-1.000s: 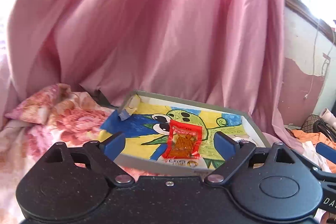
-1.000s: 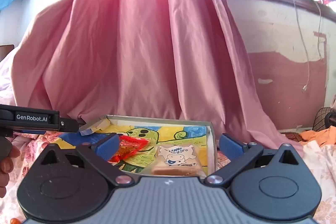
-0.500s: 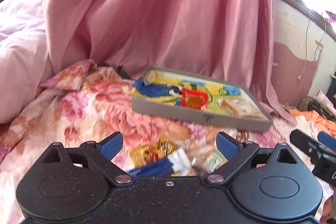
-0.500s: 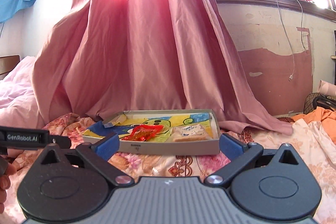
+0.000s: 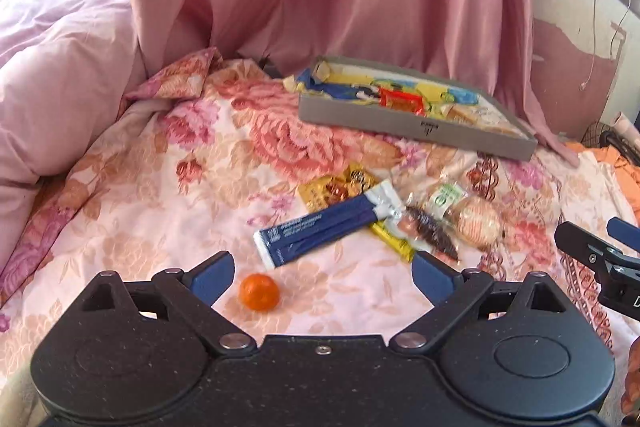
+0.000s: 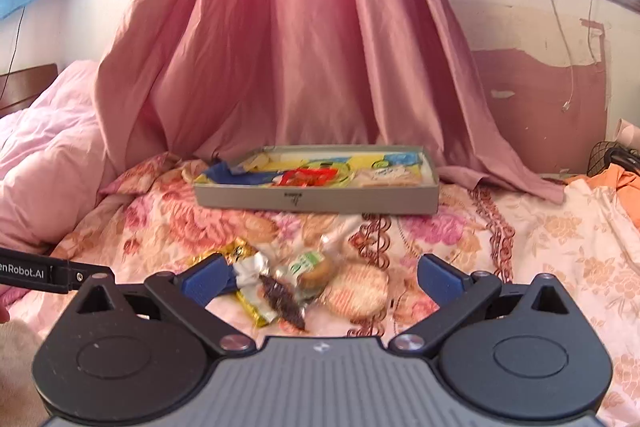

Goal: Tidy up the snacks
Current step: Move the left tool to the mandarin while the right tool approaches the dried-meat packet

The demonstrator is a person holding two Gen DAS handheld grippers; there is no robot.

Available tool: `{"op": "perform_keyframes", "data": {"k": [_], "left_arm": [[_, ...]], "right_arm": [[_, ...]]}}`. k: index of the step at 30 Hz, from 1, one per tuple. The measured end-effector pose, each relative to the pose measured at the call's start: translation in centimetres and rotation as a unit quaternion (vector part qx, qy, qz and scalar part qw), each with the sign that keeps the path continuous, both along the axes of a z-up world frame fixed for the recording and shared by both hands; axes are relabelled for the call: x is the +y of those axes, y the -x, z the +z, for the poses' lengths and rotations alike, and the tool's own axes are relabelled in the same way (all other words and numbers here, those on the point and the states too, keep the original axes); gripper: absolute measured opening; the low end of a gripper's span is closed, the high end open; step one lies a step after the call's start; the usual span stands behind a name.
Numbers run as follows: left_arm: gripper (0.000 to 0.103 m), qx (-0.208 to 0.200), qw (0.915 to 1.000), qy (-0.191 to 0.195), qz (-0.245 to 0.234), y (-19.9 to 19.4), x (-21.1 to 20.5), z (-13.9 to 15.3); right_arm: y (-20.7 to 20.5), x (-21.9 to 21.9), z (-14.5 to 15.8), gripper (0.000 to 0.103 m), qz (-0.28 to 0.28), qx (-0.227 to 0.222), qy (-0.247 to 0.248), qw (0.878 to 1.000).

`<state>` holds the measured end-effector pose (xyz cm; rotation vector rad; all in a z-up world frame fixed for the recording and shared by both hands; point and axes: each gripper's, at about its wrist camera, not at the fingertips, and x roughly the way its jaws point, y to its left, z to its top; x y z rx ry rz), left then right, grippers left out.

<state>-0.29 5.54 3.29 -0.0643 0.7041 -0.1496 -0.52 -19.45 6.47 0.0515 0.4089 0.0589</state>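
A grey shallow box [image 5: 416, 126] [image 6: 316, 201] with a cartoon lining sits at the back of the floral bed cover; a red packet [image 5: 401, 101] [image 6: 306, 177] and a toast packet [image 6: 390, 175] lie inside. Loose snacks lie nearer: a blue-and-white bar [image 5: 320, 229], a yellow packet [image 5: 340, 189], a round wrapped cake [image 5: 478, 221] [image 6: 358, 291], a green-labelled packet [image 6: 308, 267] and a small orange fruit [image 5: 259, 292]. My left gripper [image 5: 322, 275] is open above the fruit. My right gripper [image 6: 320, 281] is open over the snack pile, empty.
A pink curtain [image 6: 312, 47] hangs behind the box. A pink quilt [image 5: 56, 67] is heaped at the left. Orange cloth [image 6: 616, 183] lies at the right edge. The right gripper's arm [image 5: 600, 259] shows at the right of the left wrist view.
Both grippers have pulled back from the box, which now looks smaller and farther away. The loose snack pile and the orange fruit have come into view. Both stay open.
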Motion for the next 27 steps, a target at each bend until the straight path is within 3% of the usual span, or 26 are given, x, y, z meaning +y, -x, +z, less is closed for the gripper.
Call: {"op": "perform_keyframes", "data": {"k": [5,11,17,27], "left_arm": [[0.095,0.041,0.9989,-0.02,0.002,-0.7,0.0,-1.5],[0.094,0.101,0.9949,-0.005,0.011,-2.4,0.3,-3.7],[0.094,0.118,0.9927,-0.005,0.025,-3.3,0.6,-4.6],[0.094,0.119,0.9917,-0.022,0.043,-4.9,0.3,-5.6]], "right_arm": [[-0.1,0.7,-0.8,0.103,0.019,0.029,0.003,0.999],[-1.1,1.3,-2.3,0.103,0.036,0.076,0.013,0.996],[-2.3,1.6,-3.5,0.103,0.043,0.11,0.017,0.993],[-4.2,1.7,-4.2,0.103,0.042,0.121,0.019,0.992]]}}
